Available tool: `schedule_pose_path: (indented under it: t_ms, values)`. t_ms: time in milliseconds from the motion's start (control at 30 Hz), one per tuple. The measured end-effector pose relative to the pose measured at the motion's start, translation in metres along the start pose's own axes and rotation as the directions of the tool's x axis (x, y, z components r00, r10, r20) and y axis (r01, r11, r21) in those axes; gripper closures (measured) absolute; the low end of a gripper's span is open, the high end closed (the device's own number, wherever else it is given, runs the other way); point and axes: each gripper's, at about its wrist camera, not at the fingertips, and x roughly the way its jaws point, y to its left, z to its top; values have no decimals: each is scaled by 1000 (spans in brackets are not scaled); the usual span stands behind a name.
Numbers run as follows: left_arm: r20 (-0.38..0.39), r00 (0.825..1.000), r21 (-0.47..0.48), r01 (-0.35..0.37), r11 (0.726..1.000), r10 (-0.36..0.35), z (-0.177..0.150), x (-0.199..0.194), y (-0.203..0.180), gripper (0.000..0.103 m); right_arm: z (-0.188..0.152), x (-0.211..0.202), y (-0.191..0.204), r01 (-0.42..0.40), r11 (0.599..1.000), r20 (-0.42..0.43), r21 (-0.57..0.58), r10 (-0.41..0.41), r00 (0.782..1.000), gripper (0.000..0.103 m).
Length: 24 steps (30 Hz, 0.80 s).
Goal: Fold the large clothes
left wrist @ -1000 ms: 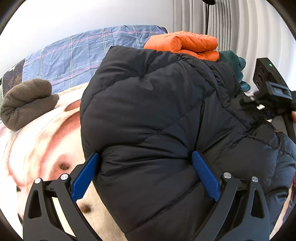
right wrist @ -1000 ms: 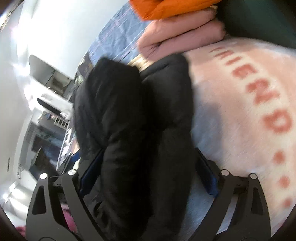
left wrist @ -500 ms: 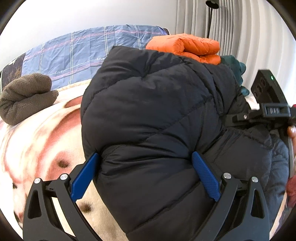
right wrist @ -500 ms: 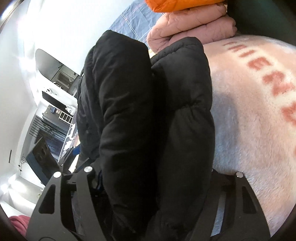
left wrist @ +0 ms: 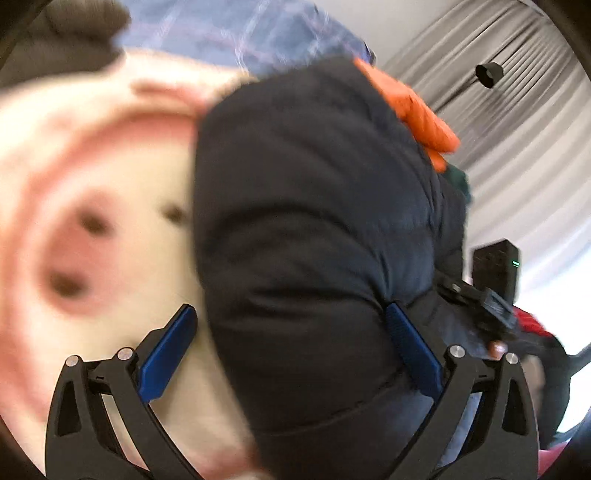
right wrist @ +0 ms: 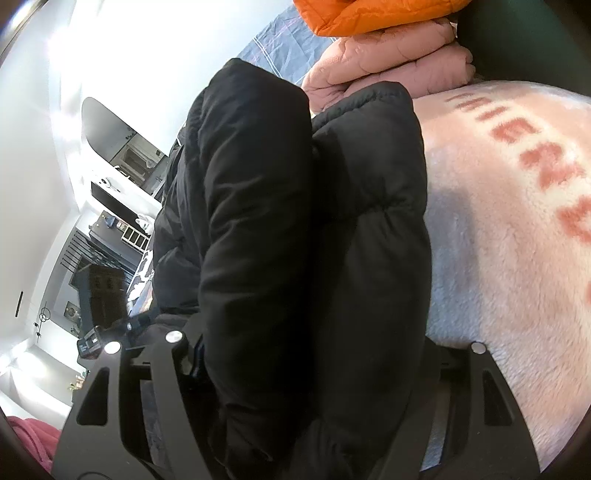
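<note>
The big black puffy jacket [left wrist: 314,240] lies bunched up on a pink fluffy blanket [right wrist: 498,277] with red letters. The left gripper [left wrist: 291,343] has the jacket between its blue fingers [left wrist: 413,347]; the left finger seems to stand off the cloth, but the blur hides whether they squeeze. The right gripper [right wrist: 314,354] has just been closing and is clamped on a thick fold. Only the right view shows a pink jacket [right wrist: 391,66] under the orange jacket [right wrist: 369,14]. Only the left view shows grey curtains [left wrist: 517,129].
</note>
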Motion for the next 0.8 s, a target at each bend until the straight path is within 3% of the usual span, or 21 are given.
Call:
schedule_pose_path:
  t_ms: [100, 200, 267, 333, 400, 533, 633, 800]
  values:
    - [-6, 1000, 46, 8, 999, -8, -1, 9, -9, 1, 0, 2, 2, 7, 1000, 6, -8, -7, 1000, 34]
    - [13, 1000, 98, -11, 995, 10, -1, 8, -23, 20, -1, 3, 7, 23, 1000, 12, -13, -23, 1000, 36]
    - [44, 998, 139, -41, 989, 35, -1, 1, -36, 35, -3, 0, 14, 67, 998, 18, 2, -67, 998, 43]
    - [75, 995, 176, -74, 982, 61, 1, -9, -50, 42, -6, -5, 30, 86, 996, 32, 2, -86, 996, 58]
    - [127, 988, 233, -113, 966, 85, 0, -24, -71, 44, -7, -14, 50, 86, 996, 58, -28, -85, 995, 64]
    - [216, 972, 309, -160, 938, 95, 10, -60, -97, 45, 0, -32, 92, 23, 996, 125, -85, -12, 992, 65]
    - [283, 953, 362, -211, 908, 108, 35, -86, -116, 45, 25, -39, 126, 4, 987, 190, -160, 26, 981, 65]
    - [424, 891, 381, -340, 860, 165, 108, -117, -132, 44, 95, -19, 164, -50, 979, 263, -197, 102, 959, 65]
